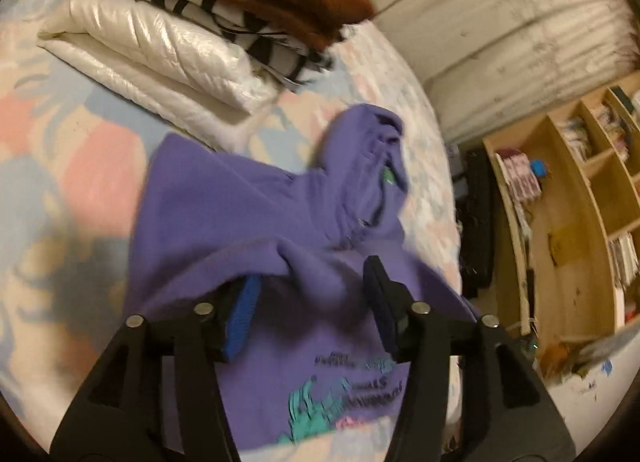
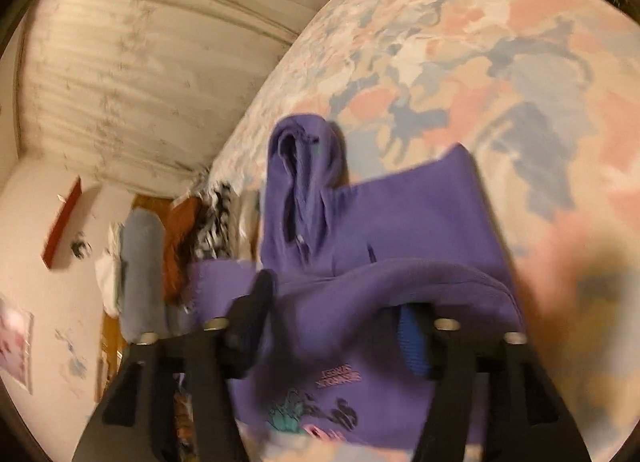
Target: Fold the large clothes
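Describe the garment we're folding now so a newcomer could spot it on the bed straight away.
Start at the bed with its pastel pink, blue and cream cover. Nearest the cameras, apart from the folded stack of white, black-and-white and brown items, lies a purple hoodie, hood pointing away. It is the only purple thing, with a teal and pink print under dark lettering near its close edge.

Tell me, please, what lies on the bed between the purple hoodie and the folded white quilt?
Nothing: in the left wrist view only bare floral bedspread shows between the purple hoodie and the folded white quilt.
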`<state>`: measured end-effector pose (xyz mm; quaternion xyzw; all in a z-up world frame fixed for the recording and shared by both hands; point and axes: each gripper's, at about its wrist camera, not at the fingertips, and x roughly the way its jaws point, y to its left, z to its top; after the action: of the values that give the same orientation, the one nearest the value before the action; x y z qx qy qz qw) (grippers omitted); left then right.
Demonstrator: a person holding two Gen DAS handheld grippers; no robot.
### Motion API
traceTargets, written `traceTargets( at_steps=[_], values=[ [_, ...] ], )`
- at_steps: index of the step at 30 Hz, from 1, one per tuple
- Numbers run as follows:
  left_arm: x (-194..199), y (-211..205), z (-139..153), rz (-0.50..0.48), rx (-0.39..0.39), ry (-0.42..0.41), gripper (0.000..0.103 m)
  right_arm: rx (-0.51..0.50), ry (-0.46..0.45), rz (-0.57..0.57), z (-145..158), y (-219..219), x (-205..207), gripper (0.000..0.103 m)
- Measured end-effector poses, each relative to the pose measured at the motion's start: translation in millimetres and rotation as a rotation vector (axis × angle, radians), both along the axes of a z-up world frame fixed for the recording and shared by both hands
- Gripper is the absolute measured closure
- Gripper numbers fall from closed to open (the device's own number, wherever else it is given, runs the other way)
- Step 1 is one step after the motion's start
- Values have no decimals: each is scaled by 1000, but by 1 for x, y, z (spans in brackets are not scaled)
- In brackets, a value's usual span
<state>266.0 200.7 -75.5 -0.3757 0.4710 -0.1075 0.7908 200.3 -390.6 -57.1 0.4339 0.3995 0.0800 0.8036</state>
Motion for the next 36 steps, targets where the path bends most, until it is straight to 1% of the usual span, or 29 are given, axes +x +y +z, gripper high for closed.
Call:
traceTargets(
  at_steps=[2,4,5,6,7,8,9,10,12,13,17,18,19,20,21,22,23,24,26,28,29,31,32,34,36],
  values=[
    [13,4,-7,22,38,-1,50,-35,-41,-19,3,-2,18,16],
    [25,6,-14,29,107,-5,49,-93,-41,-9,-2,-4,24,16],
    [28,7,-18,21,142,-4,49,-156,-31,-3,-4,-2,35,16],
    [32,7,-21,14,172,-1,49,-194,-21,4,-8,-2,37,16],
    [39,5,-24,-4,227,-3,49,-243,-6,15,-13,-1,44,16],
    [43,3,-27,-18,265,-7,49,-300,12,29,-20,1,54,16],
    [46,2,-30,-29,294,-8,49,-330,20,40,-26,2,57,16],
    [51,-2,-32,-50,340,-13,49,-372,35,60,-33,5,66,16],
    [60,-8,-38,-83,417,-25,49,-421,46,96,-47,8,74,18],
    [66,-14,-40,-104,472,-34,49,-438,47,108,-52,10,78,19],
    [81,-32,-48,-163,596,-63,49,-559,58,165,-74,28,104,25],
    [83,-35,-48,-176,613,-68,50,-579,61,175,-82,30,107,28],
    [86,-42,-50,-194,643,-80,62,-609,68,192,-88,36,115,32],
    [87,-47,-52,-211,669,-87,77,-641,79,203,-96,40,119,41],
    [87,-53,-54,-226,699,-85,82,-660,90,210,-103,42,123,57],
    [88,-59,-55,-225,742,-87,93,-685,103,220,-108,47,128,65],
    [86,-64,-54,-215,782,-98,94,-723,102,208,-108,49,127,79],
    [83,-65,-53,-205,793,-111,95,-740,96,196,-106,48,126,94],
    [76,-61,-45,-156,786,-152,95,-703,24,152,-90,41,118,94],
    [73,-53,-45,-119,766,-150,95,-691,-17,112,-81,34,114,95],
    [73,-51,-51,-109,762,-132,95,-688,-15,112,-83,33,116,95],
    [73,-49,-63,-112,760,-106,95,-707,35,134,-96,36,124,95],
    [72,-47,-66,-112,761,-104,95,-730,65,153,-108,40,130,95],
    [73,-50,-69,-111,773,-109,95,-751,83,163,-117,42,133,94],
    [70,-51,-68,-114,790,-115,93,-746,87,158,-115,42,134,93]
  ],
)
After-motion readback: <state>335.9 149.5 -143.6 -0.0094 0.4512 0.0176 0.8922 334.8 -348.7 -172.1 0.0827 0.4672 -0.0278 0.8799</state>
